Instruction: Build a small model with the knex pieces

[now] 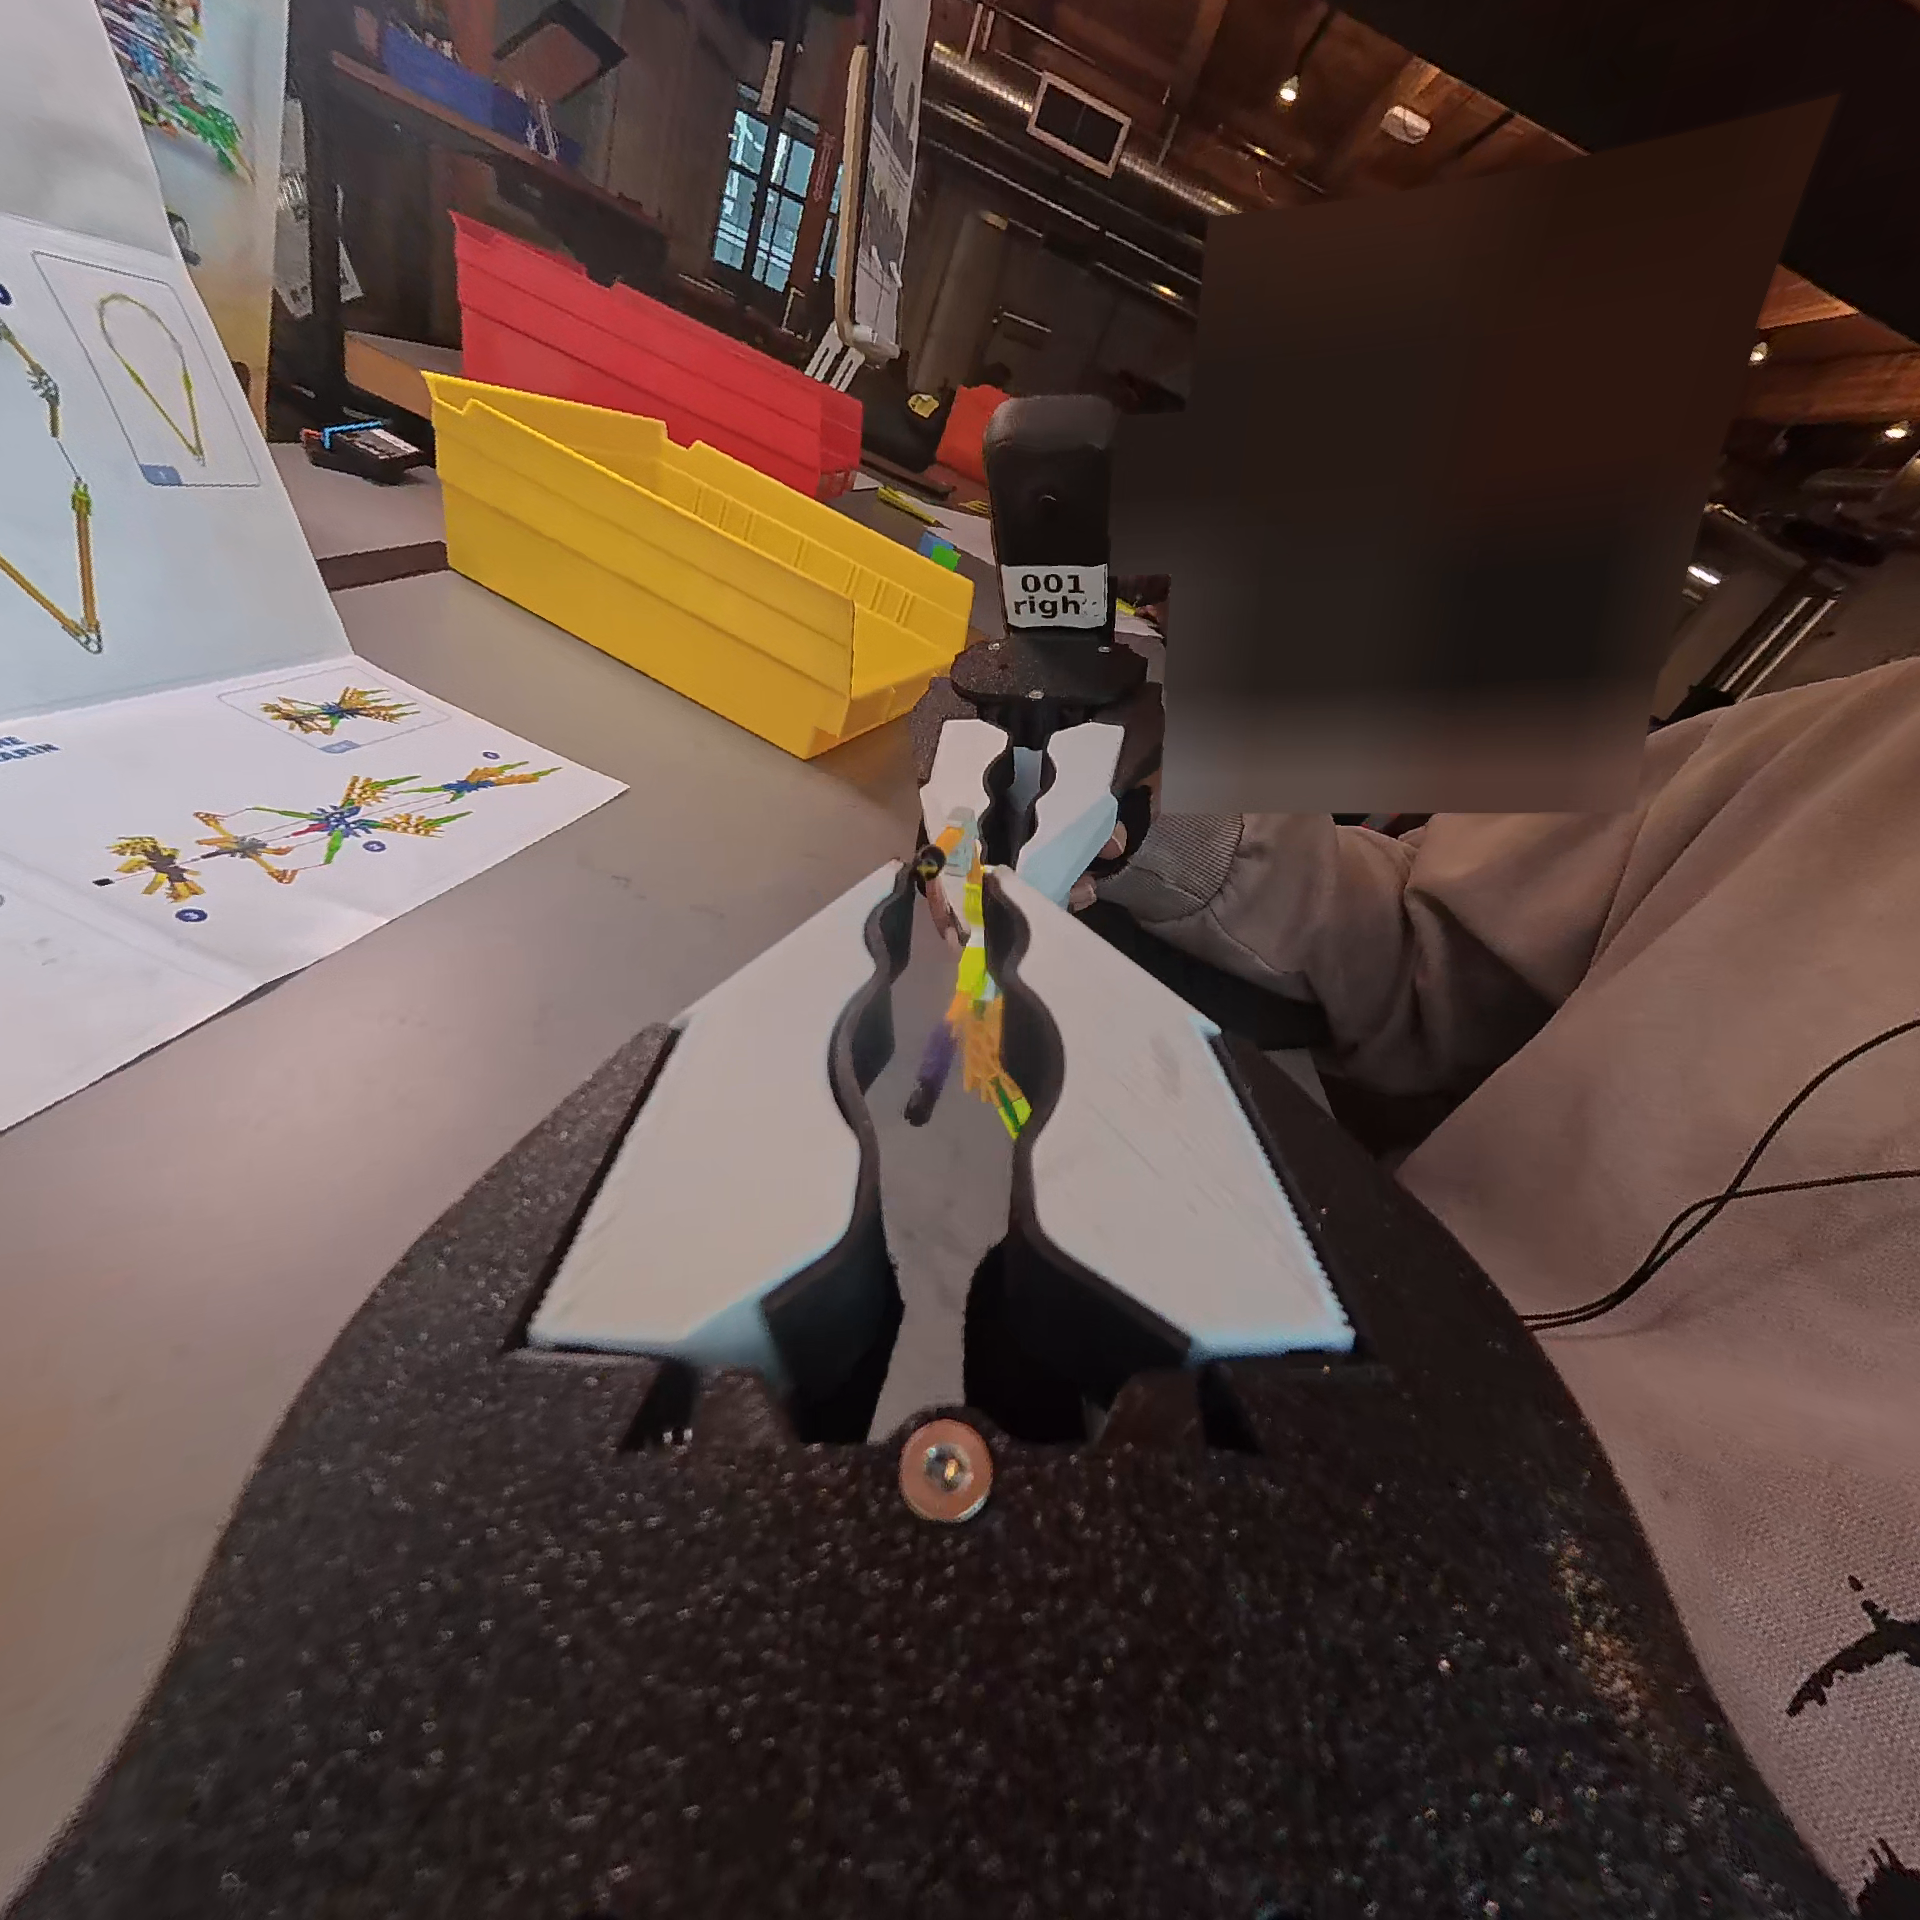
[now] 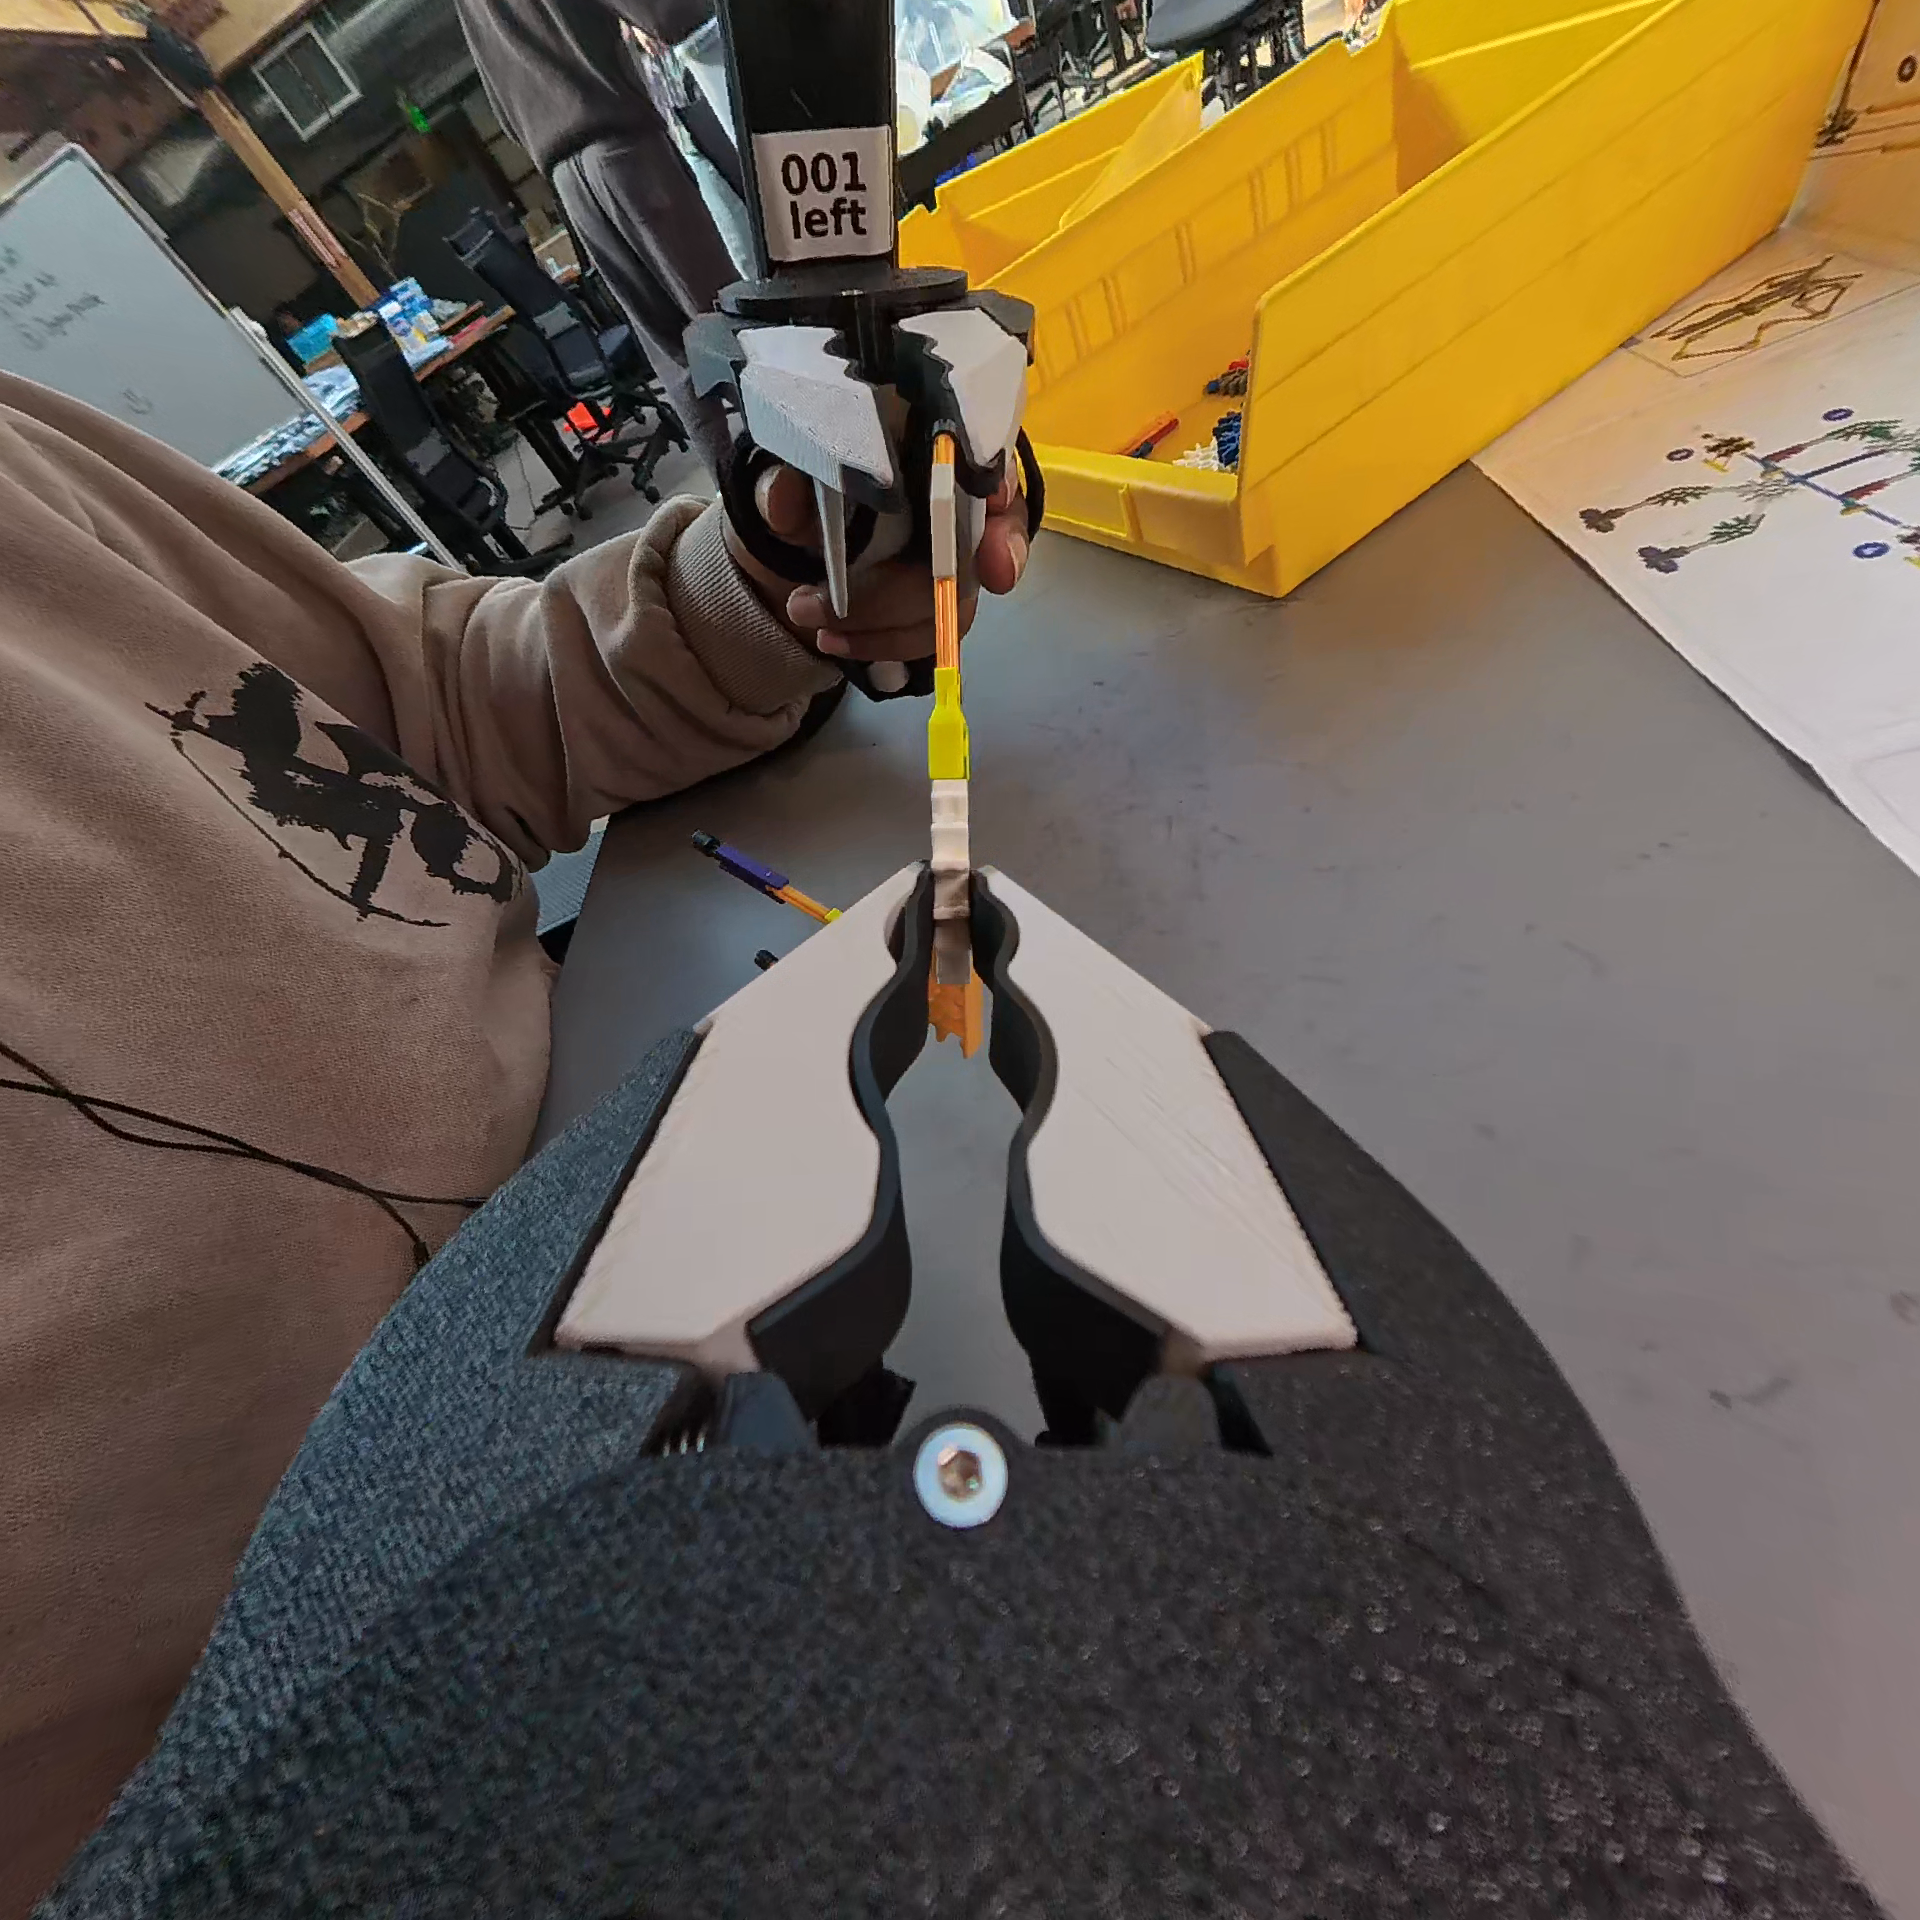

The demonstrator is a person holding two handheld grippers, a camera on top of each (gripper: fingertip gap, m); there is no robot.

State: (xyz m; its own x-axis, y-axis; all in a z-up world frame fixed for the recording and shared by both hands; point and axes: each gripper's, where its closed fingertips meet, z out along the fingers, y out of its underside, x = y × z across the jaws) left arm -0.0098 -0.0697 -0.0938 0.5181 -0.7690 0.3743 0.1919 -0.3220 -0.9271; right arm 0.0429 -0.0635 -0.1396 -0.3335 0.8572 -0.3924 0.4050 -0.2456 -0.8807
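Fingertips of your left tool sit nearly together in the left wrist view, pinched on a thin toy rod assembly of orange, yellow and white pieces that runs forward between the white fingers. Beyond the tips, your right tool faces you and has the far end of that same assembly at its tips; your sleeve shows behind it. Below the gap, a loose purple rod lies on the grey surface. To the left, an unfolded instruction sheet with coloured diagrams rests partly flat and partly propped up. Farther back stand a yellow bin and, behind it, a red bin.

From the right wrist view, your right tool is closed down to a narrow slot, gripping the grey-and-white end of the toy rod assembly, with an orange connector sitting just inside the fingers. The assembly rises away from you, white, then yellow, then a thin orange rod, up to your left tool, whose fingers close on the upper end while your hand wraps its grip. The assembly hangs above the surface between both tools. The purple rod lies on the surface just left of your fingers, near your sleeve. A yellow bin at upper right holds small coloured pieces, and the instruction sheet lies at the right edge.
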